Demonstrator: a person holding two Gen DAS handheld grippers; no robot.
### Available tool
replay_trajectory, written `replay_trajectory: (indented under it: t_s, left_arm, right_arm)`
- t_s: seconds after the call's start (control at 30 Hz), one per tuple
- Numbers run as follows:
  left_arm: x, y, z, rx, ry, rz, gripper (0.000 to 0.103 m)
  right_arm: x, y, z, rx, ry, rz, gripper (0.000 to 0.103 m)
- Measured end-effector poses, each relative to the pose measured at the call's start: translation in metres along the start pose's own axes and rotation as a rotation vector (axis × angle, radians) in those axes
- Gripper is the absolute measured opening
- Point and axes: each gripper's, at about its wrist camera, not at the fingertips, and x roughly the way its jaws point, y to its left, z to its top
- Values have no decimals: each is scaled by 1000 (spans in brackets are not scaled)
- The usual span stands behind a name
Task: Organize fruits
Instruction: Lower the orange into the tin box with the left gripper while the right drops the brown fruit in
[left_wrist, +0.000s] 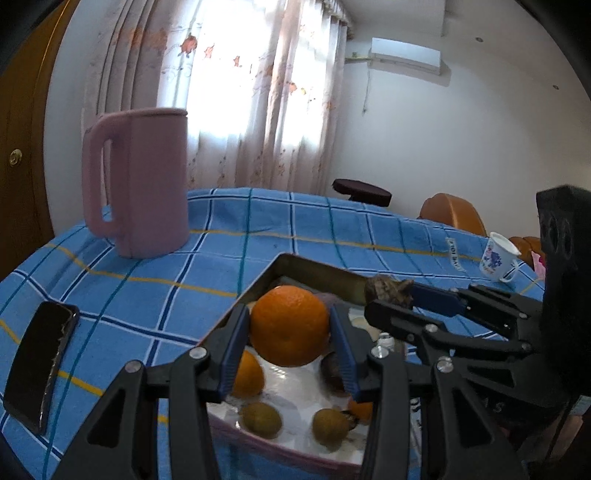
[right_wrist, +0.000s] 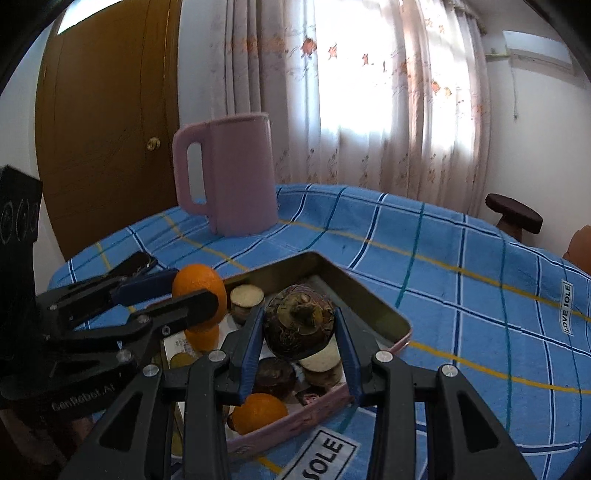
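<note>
A pink metal tin (left_wrist: 314, 271) (right_wrist: 384, 310) sits on the blue checked cloth and holds several fruits. My left gripper (left_wrist: 290, 328) is shut on an orange (left_wrist: 290, 325) (right_wrist: 199, 282) and holds it above the tin. My right gripper (right_wrist: 299, 325) is shut on a dark brown rough fruit (right_wrist: 299, 321) (left_wrist: 388, 290), also above the tin. Below in the tin lie another orange (left_wrist: 247, 374) (right_wrist: 262, 411), two small green-brown fruits (left_wrist: 260, 419), brown fruits and pale cut pieces (right_wrist: 247, 295).
A pink jug (left_wrist: 144, 181) (right_wrist: 232, 173) stands at the back of the table. A black phone (left_wrist: 40, 362) (right_wrist: 135, 264) lies left of the tin. A white printed cup (left_wrist: 498, 256) stands at the right. A dark stool (right_wrist: 513, 218) stands beyond the table.
</note>
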Motion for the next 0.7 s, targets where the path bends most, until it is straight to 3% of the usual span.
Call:
replay_trajectory:
  t_s: [0.5,0.7]
  left_arm:
    - [8,12,-8,-20,58,3,47]
    - [0,10,-6,-12,29,20,66]
  right_arm:
    - [32,19,-10,-70,153,54,41]
    - [32,26,-15,-103,163,38,43]
